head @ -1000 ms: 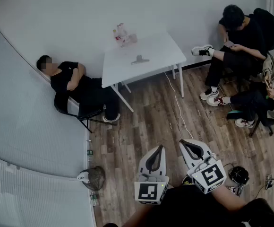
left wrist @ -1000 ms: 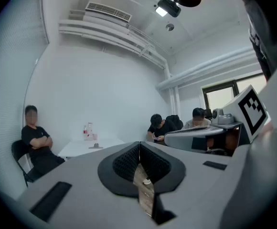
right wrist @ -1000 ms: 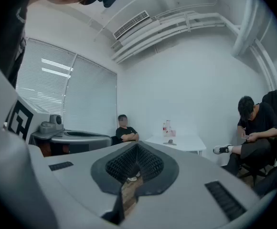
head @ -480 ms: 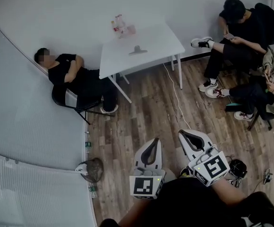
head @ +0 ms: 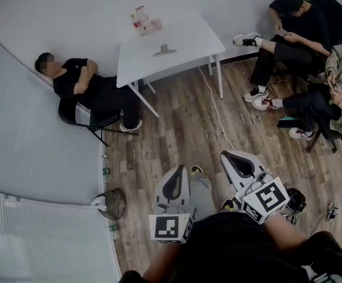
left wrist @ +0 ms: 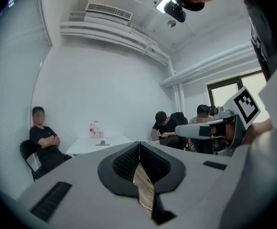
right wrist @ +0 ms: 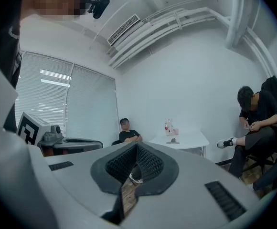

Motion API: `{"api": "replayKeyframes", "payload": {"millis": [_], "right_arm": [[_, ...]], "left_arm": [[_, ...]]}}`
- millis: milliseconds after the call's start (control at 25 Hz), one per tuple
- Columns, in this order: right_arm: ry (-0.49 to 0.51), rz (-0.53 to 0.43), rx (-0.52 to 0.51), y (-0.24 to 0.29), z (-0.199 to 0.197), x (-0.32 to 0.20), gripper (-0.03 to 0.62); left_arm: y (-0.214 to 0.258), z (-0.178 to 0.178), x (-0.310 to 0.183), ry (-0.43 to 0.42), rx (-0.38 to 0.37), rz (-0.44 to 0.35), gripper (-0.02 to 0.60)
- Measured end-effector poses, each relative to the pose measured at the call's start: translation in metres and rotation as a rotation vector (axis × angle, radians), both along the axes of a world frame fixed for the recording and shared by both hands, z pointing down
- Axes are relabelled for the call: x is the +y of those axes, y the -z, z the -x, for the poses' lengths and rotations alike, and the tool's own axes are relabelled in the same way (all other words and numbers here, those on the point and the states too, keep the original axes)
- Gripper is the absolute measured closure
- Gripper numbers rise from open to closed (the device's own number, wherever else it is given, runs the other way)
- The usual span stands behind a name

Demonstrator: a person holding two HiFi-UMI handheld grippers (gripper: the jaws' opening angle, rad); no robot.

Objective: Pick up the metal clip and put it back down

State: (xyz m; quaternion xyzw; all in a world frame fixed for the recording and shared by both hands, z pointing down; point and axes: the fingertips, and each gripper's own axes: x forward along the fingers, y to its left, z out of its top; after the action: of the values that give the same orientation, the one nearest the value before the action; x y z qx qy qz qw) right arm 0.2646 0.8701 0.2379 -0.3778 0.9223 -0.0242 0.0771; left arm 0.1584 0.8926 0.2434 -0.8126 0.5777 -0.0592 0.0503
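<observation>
The metal clip (head: 164, 50) lies on a white table (head: 186, 55) against the far wall; it shows small in the left gripper view (left wrist: 101, 143) and the right gripper view (right wrist: 174, 140). Both grippers are held low near my body, far from the table, over the wooden floor. My left gripper (head: 175, 177) is shut with nothing between its fingers, jaws meeting at the tip (left wrist: 139, 144). My right gripper (head: 230, 156) is also shut and empty, tips together (right wrist: 137, 147).
Bottles and a pink cup (head: 141, 21) stand at the table's back. A person sits on a folding chair (head: 79, 115) left of the table; others sit on the right (head: 289, 37). A white cable (head: 215, 108) runs over the floor. A bag (head: 112, 202) lies by the left wall.
The view has shifted: table and seated people sit higher in the head view, and both grippers have come lower and slightly left. Both stay shut.
</observation>
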Motion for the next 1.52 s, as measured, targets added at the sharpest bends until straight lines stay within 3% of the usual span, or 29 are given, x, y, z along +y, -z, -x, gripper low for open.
{"api": "replayKeyframes", "payload": {"millis": [560, 920, 1520], "right_arm": [[-0.029, -0.033, 0.030, 0.011, 0.000, -0.056, 0.575], [-0.038, -0.019, 0.041, 0.015, 0.013, -0.112, 0.575], [0.089, 0.052, 0.010, 0.028, 0.063, -0.211, 0.576]], "left_arm": [[0.015, -0.012, -0.062, -0.064, 0.006, -0.029, 0.560], [0.020, 0.004, -0.117, -0.062, 0.002, -0.015, 0.560], [0.029, 0.051, -0.223, -0.040, 0.023, 0.017, 0.560]]}}
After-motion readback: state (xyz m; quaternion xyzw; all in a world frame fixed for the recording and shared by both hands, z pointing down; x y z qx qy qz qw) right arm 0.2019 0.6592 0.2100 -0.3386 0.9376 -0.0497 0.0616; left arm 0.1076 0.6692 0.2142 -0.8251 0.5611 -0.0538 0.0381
